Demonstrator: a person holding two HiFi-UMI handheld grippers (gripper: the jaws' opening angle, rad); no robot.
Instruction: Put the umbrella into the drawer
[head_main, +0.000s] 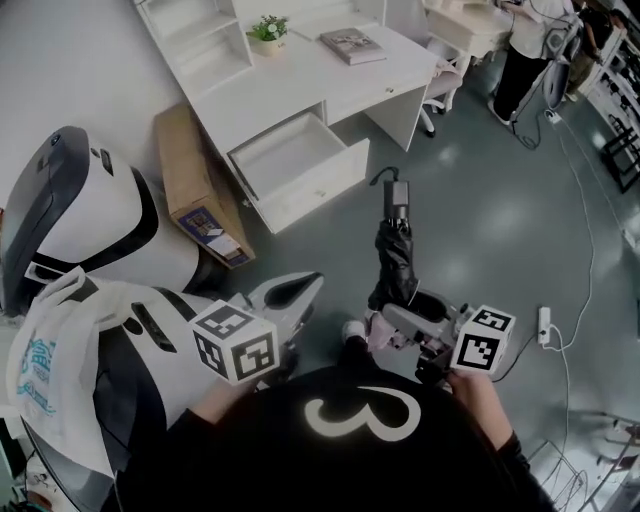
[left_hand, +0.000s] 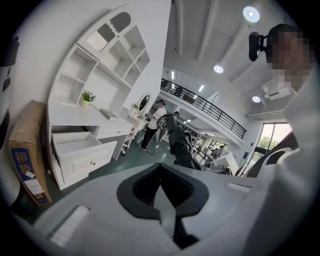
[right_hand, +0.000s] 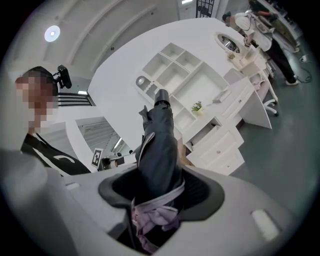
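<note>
A folded dark umbrella (head_main: 393, 250) with a black handle points away from me toward the white desk. My right gripper (head_main: 392, 318) is shut on its lower end, where a pale pink strap wraps it; the right gripper view has the umbrella (right_hand: 158, 145) rising out of the closed jaws (right_hand: 155, 202). The desk's drawer (head_main: 310, 185) stands pulled open, its inside bare, some way ahead of the umbrella tip. My left gripper (head_main: 296, 291) is at the left, shut with nothing in it. In the left gripper view, that gripper (left_hand: 163, 186) faces the drawer (left_hand: 75, 146) and the umbrella (left_hand: 179, 142).
A cardboard box (head_main: 200, 185) leans beside the desk (head_main: 300, 80), left of the drawer. A large white and black machine (head_main: 80, 215) with a plastic bag (head_main: 50, 370) stands at my left. A plant (head_main: 268, 30) and book (head_main: 352, 45) sit on the desk. A person (head_main: 525, 50) stands far right.
</note>
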